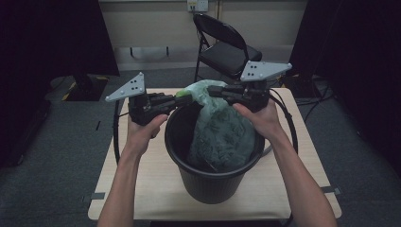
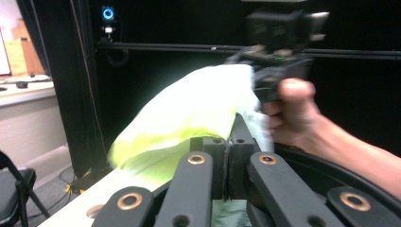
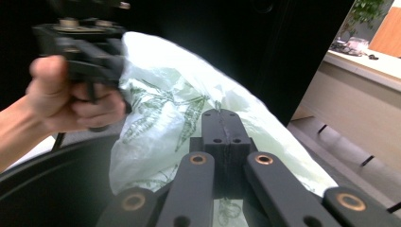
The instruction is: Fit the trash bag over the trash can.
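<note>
We see a wooden table (image 1: 302, 156) carrying a black bucket (image 1: 208, 182) near its middle, and a pale green leaf-printed bag (image 1: 222, 132) hangs partly inside it, on the right side and rising over the far rim. Our left gripper (image 1: 183, 99) and right gripper (image 1: 215, 90) each pinch the bag's top edge, jaws clenched on the plastic above the far rim.

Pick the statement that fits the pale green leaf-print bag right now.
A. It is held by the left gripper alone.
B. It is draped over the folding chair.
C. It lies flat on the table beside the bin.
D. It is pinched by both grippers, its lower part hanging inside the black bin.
D: the left gripper and the right gripper both pinch the top of the bag, which hangs down into the black bin.
</note>
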{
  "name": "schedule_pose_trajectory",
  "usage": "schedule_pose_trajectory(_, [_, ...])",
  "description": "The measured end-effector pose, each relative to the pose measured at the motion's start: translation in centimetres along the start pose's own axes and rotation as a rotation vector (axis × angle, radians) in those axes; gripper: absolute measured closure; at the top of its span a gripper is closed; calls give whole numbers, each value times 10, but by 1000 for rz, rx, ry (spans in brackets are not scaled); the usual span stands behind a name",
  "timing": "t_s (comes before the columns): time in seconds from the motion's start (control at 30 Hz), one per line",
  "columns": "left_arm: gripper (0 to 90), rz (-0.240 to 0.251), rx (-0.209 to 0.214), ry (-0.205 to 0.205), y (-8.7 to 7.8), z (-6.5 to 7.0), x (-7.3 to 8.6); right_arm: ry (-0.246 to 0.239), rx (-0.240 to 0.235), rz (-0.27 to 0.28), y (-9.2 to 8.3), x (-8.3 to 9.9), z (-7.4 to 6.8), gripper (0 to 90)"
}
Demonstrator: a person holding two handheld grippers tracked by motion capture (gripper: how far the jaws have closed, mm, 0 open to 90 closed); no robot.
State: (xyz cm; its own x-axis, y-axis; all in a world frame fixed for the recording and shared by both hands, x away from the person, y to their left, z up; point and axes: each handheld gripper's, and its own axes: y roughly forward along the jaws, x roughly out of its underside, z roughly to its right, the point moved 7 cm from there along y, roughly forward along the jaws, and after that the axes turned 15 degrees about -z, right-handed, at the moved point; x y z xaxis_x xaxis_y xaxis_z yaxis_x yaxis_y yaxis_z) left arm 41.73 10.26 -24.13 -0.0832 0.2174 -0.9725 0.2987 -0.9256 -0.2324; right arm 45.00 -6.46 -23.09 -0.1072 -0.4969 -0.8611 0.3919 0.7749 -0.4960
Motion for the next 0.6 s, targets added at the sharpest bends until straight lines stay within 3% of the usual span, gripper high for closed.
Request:
schedule_pose_trajectory(0.17, [900, 51, -4, 29, -13, 10, -16, -40, -26, -35, 16, -15, -7, 900])
schedule_pose_trajectory(0.23, [900, 32, -22, 38, -12, 10, -15, -51, -29, -46, 21, -15, -11, 900])
schedule_pose_trajectory(0.27, [900, 21, -36, 26, -10, 7, -13, -53, -15, -49, 22, -14, -12, 832])
schedule_pose_trajectory(0.4, [900, 7, -49, -26, -5, -7, 2, -27, 21, -9, 9, -6, -11, 691])
schedule_pose_trajectory(0.47, [900, -7, -48, -41, -1, -11, 7, -18, 12, 25, -1, -4, -12, 664])
schedule_pose_trajectory(0.6, [900, -37, -30, -22, 12, -8, 9, -30, -3, 54, -8, -8, -18, 571])
